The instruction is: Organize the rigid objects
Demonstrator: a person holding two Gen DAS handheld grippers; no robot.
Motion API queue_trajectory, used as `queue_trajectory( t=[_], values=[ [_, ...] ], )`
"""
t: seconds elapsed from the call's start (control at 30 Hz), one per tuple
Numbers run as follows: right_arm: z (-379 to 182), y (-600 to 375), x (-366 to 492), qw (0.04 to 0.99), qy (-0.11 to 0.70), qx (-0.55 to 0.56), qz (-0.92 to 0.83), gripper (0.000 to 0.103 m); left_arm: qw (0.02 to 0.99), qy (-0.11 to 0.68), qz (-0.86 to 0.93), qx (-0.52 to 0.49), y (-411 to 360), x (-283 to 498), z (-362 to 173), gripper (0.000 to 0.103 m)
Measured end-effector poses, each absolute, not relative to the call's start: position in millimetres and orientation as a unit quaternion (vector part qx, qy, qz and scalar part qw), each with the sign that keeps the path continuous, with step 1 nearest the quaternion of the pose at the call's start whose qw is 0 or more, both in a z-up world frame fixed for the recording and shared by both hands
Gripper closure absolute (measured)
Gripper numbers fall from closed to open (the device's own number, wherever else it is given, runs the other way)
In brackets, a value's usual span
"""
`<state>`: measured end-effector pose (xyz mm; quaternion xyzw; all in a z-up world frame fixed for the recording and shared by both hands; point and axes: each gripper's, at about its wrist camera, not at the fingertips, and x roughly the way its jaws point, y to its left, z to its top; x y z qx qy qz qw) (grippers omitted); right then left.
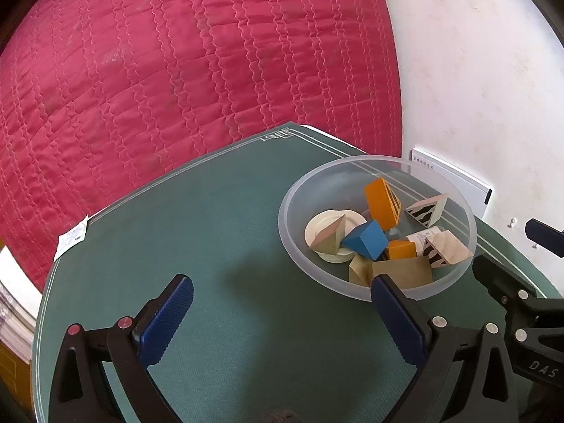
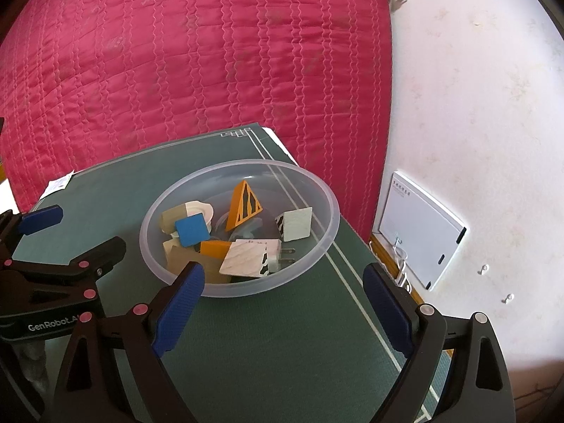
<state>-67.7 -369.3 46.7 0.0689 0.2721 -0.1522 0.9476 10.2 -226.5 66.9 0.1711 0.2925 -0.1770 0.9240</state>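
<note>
On the green worktop [image 1: 218, 232], in the left wrist view, a clear bowl [image 1: 292, 225] held the blocks, including a blue block [image 1: 365, 239]; the left gripper [image 1: 282, 317] stood beside it, fingers wide apart and empty. In the right wrist view, the right gripper [image 2: 283, 306] hovered before the same bowl [image 2: 328, 211], fingers spread wide, gripping nothing.

The bowl [image 1: 377, 227] sat on the mat [image 1: 229, 229], toward the mat's right edge, and I place everything from it. In it the blocks [image 2: 225, 243] lay piled together, one wedge block [image 2: 244, 204] standing upright toward the bowl's far side, and a round lid [image 1: 326, 234] lay under the blocks at the bowl's left. My left gripper [image 1: 282, 317] hung just left of and before the bowl, my right gripper [image 2: 282, 303] before it. A quilt [image 1: 176, 70] lay behind the bowl, beyond the mat. A wall panel [image 2: 419, 229] stood to the bowl's right.
</note>
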Motion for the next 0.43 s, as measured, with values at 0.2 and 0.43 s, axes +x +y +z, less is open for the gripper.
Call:
queue_trajectory(
  t=[0.2,0.43],
  values=[
    [43.5,-364.1,-66.6,0.947,0.275,0.065,-0.149,0.011,0.924,0.292,-0.177,0.171,-226.5,10.8,66.6,0.0],
    [43.6,-364.6,-66.0,0.947,0.276,0.065,-0.148,0.011,0.925,0.288,-0.181,0.169,-223.2,9.9,67.5,0.0]
  ],
)
